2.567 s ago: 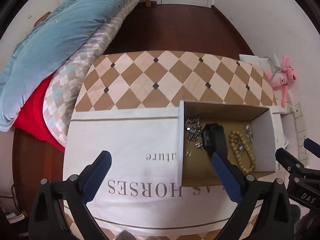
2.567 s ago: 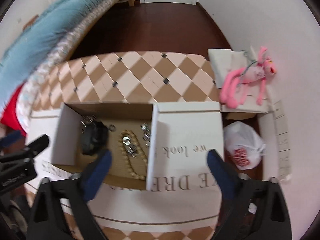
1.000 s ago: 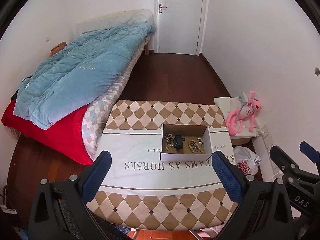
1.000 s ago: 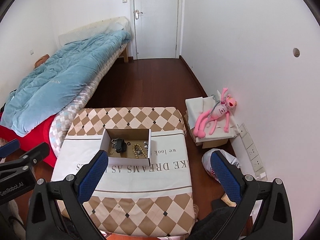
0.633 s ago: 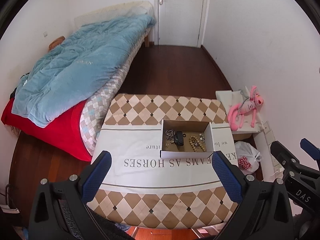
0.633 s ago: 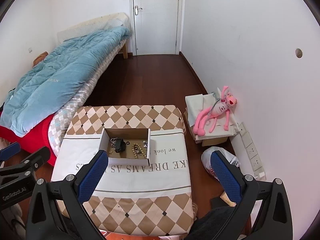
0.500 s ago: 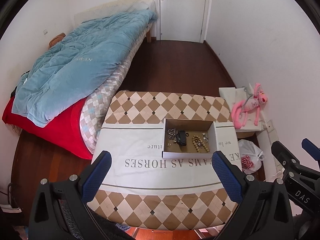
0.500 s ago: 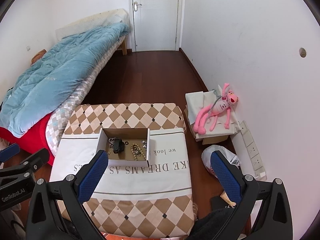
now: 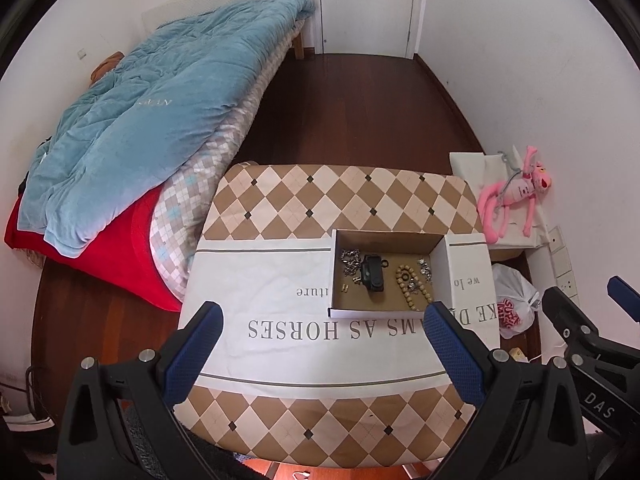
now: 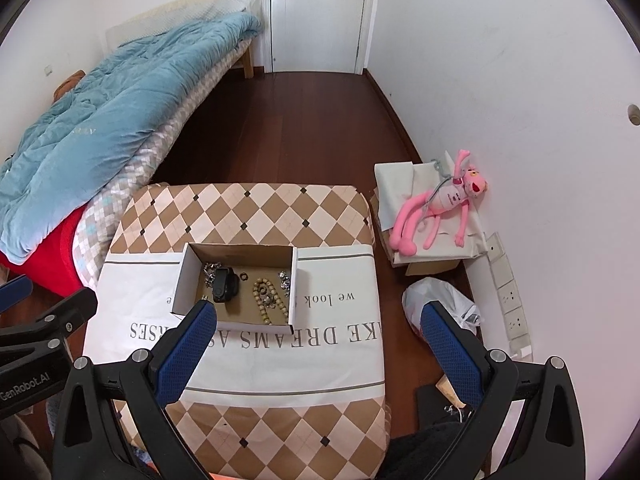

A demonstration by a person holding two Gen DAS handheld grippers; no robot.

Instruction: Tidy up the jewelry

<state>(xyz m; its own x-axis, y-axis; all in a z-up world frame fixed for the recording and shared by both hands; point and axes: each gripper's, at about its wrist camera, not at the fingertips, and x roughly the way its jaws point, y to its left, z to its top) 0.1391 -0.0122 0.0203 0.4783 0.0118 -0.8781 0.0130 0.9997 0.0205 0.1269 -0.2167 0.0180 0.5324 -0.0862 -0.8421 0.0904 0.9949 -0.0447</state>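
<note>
An open cardboard box (image 9: 440, 256) stands on the table's white printed cloth (image 9: 264, 280); it also shows in the right wrist view (image 10: 182, 280). Inside lie a black watch (image 9: 372, 278), a wooden bead bracelet (image 9: 412, 290), silver chains (image 9: 350, 260) and small metal pieces. The watch (image 10: 223, 280) and beads (image 10: 270, 304) show in the right wrist view too. My left gripper (image 9: 322, 318) is open and empty, high above the table's near edge. My right gripper (image 10: 316, 318) is open and empty, at a similar height.
The table has a checked cover (image 9: 320, 200). A bed with a blue quilt (image 9: 152, 120) stands to the left. A pink plush toy (image 10: 444, 204) lies on a box at the right wall, with a white plastic bag (image 10: 436, 304) below it. A door (image 10: 316, 12) is at the back.
Both grippers pulled far up and back from the box, then drifted slightly closer over the last half second. Both stayed open and empty. The jewelry has not moved.
</note>
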